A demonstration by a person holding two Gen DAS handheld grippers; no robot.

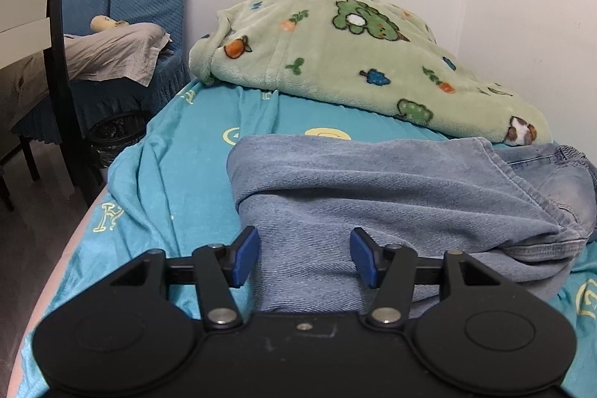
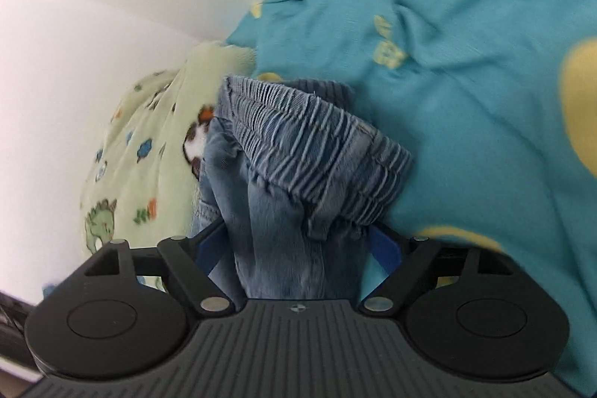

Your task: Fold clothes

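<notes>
While one pair of faded blue denim jeans lies on the teal bed sheet, left tongs gape around a fold; right tongs straddle the waistband, grip unclear.

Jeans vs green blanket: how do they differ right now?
The jeans are plain faded blue denim; the blanket is pale green fleece with cartoon prints. The jeans lie nearest, between the fingers of the open left gripper and right gripper; the blanket is untouched. The jeans lie low and partly folded; the blanket is heaped against the wall. Both rest on the teal sheet.
</notes>
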